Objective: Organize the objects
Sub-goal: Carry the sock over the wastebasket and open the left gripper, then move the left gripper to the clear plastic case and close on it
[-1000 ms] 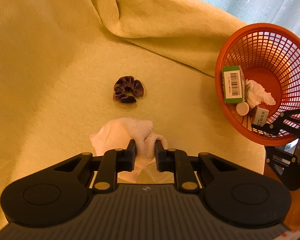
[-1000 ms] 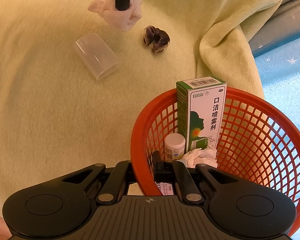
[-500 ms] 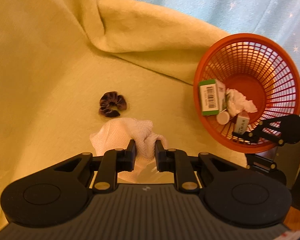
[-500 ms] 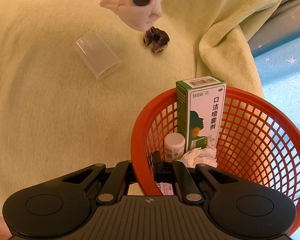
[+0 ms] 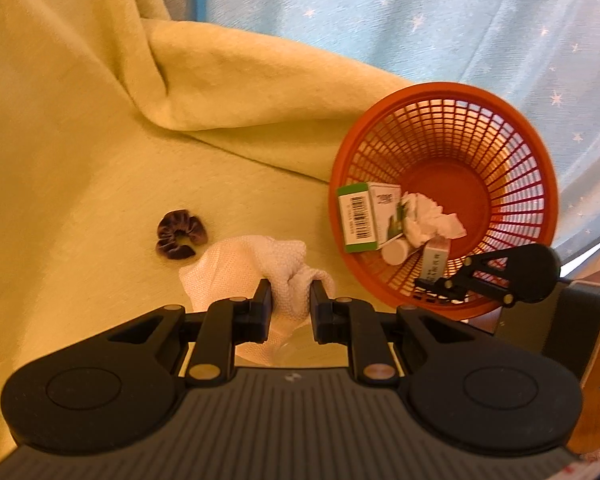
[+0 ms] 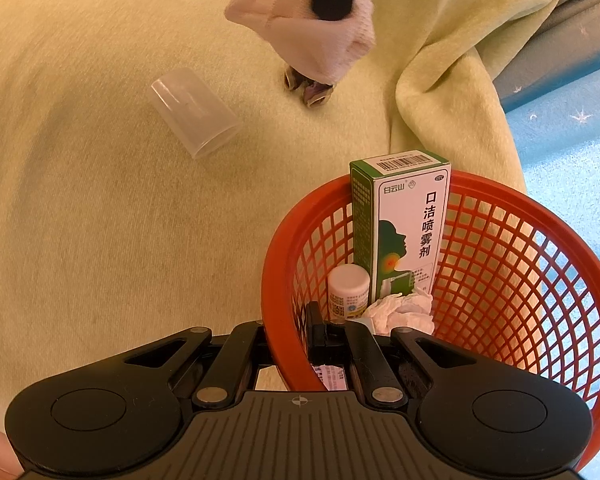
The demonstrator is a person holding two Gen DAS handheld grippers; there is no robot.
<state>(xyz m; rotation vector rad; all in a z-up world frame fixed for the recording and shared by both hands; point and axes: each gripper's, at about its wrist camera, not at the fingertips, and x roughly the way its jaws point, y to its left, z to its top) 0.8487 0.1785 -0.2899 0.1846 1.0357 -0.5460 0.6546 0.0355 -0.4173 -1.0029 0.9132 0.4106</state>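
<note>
Covering the whole surface is a yellow blanket [image 5: 80, 160], and at about 2 o'clock in the left wrist view sits the orange basket [image 5: 540, 152], already holding a green box [image 5: 358, 216], a crumpled tissue [image 5: 428, 220], a small white bottle [image 5: 396, 250] and another small box [image 5: 434, 260]. Left gripper [image 5: 290, 304] is pinched tight on the white cloth [image 5: 244, 264], held up off the blanket right in front of the tool, with a corner dangling below. Right gripper [image 6: 288, 336] is clamped on the basket's near rim, one finger inside and one outside. Main worry, I reckon: the cloth is floppy and only a bunched bit is caught, so it could slip out short of the basket, or the hanging part could drape over the rim instead of dropping in. If the right side lets go, the light basket might tip too. Left on the blanket are a clear cup [image 6: 194, 112] lying on its side at 10 o'clock in the right wrist view, and a purple scrunchie [image 5: 180, 234], just beside the cloth at 10 o'clock from the left tool.
</note>
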